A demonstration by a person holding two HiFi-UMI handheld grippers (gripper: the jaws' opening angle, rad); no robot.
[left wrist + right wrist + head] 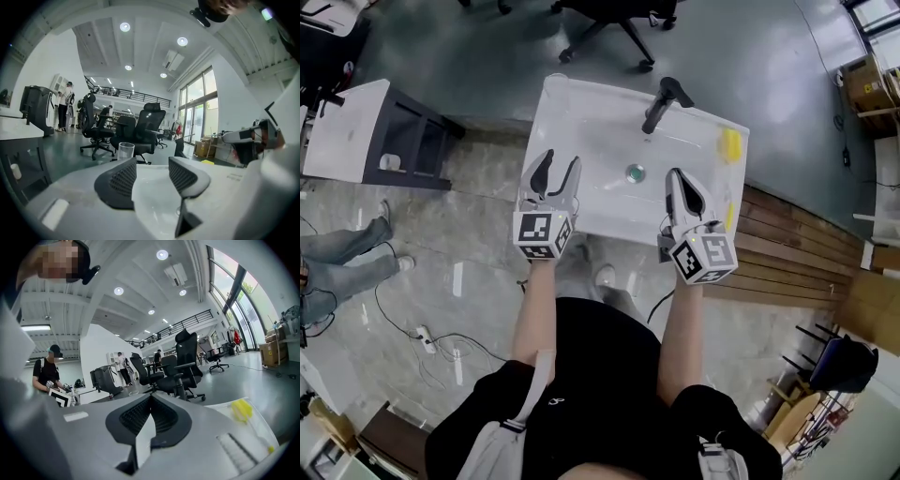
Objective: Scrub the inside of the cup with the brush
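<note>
The white sink (600,122) carries a black tap (666,101) at its far edge, an upright clear cup (125,151) toward the far left, and a yellow brush (730,143) on the right rim.

readable text: none | brands: none | numbers: none
</note>
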